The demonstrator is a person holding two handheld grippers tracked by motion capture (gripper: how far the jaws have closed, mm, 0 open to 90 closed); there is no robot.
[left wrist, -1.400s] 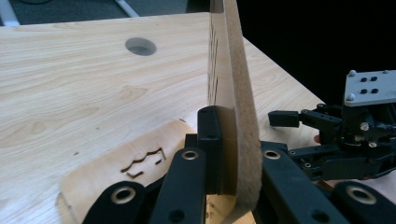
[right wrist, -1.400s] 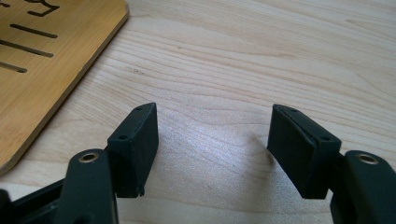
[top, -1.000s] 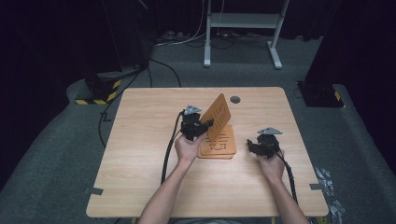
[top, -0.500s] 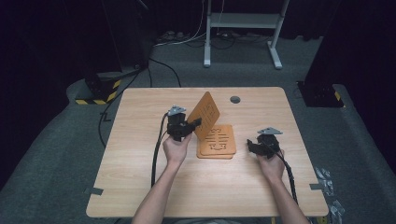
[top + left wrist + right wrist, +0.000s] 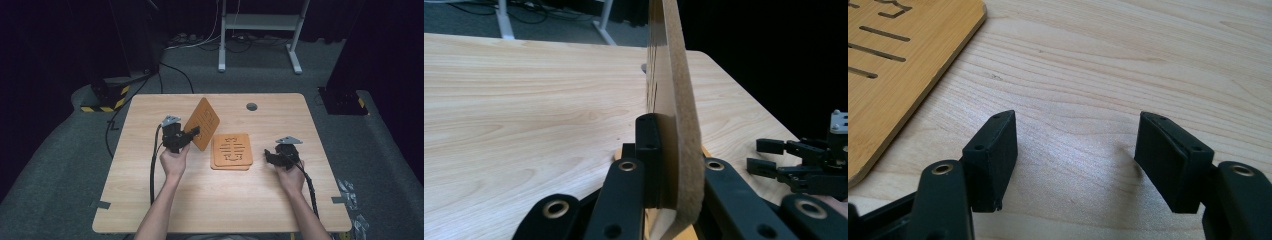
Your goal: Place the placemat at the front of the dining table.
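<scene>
Coaster, lifted: we see a thin orange-brown square board with a cork back, held on edge and tilted above the table, toward the far-left part of the surface, just left of the stack. Largest is the pale wooden table itself, with a small round grey disc near its far edge. Next, at the middle of the surface, lies the stack of coasters, flat, its top piece cut with slots and a crown-like figure. We judge the step in hand to be carrying one coaster off the stack to the left side; the next move calls for lowering it flat onto bare wood, clear of the stack, before the grip is let go. Left gripper: in the left gripper view its jaws pinch the coaster's lower edge, pads pressed on both faces, the board standing nearly upright between them. Right gripper: it rests low near the right edge, just right of the stack; in the right gripper view its jaws stand spread wide over bare wood, holding and touching nothing.
</scene>
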